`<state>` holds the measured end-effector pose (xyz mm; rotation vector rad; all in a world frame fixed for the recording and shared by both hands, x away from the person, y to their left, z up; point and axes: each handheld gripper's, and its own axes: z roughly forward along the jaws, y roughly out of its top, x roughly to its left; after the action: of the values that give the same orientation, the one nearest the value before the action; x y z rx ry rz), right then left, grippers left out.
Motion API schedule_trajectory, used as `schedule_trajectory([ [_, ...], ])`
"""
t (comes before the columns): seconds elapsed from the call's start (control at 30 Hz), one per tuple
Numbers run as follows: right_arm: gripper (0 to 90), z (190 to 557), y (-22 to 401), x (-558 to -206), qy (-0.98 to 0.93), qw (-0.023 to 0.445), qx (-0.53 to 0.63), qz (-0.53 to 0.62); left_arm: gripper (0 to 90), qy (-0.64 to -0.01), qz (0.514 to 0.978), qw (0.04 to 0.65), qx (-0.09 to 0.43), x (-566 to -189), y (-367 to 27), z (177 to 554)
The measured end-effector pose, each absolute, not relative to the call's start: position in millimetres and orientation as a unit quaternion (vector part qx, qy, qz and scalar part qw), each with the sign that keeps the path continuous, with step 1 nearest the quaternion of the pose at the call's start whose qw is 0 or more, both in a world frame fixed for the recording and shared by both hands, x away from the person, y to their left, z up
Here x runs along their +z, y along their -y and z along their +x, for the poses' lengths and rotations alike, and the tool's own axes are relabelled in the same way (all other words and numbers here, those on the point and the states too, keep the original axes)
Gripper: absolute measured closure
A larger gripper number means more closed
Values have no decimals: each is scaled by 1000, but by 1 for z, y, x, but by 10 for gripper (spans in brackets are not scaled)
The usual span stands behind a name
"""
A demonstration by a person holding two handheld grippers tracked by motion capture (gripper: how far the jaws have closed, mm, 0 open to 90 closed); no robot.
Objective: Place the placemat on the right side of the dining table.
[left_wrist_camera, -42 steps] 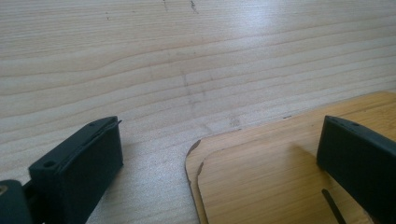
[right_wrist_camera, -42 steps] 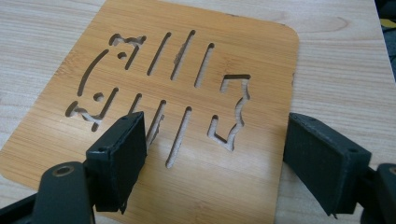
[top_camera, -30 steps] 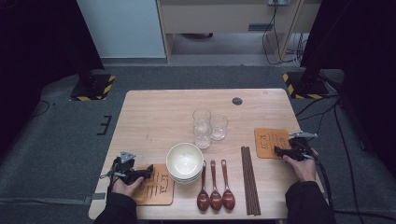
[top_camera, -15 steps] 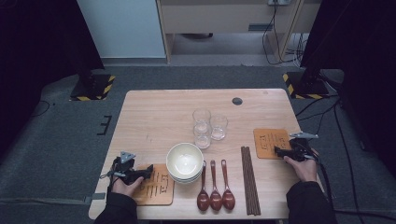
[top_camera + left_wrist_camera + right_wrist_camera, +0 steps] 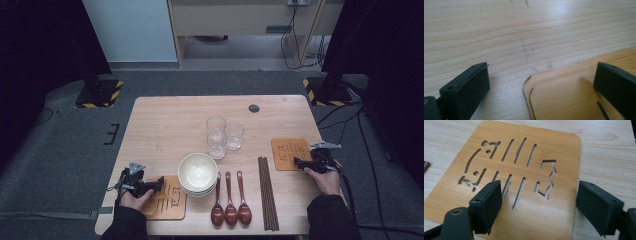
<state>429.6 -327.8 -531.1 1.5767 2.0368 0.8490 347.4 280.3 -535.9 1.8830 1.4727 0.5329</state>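
No visible change, seemingly.

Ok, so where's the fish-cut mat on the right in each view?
High view: the fish mat lies near the table's right edge, by the right gripper.
Right gripper view: the fish mat spans the middle, reaching between the open jaws.
Left gripper view: the mat at lower right is another one, the left mat, by the left gripper.
Shared landmark: the pale wood table under the mats.
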Motion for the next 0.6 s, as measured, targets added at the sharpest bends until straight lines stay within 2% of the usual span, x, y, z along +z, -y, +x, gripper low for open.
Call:
schedule_trajectory([
  [0.6, 156, 429, 327, -530, -736, 220, 294, 568, 0, -566, 723, 339, 205, -536, -280, 347],
])
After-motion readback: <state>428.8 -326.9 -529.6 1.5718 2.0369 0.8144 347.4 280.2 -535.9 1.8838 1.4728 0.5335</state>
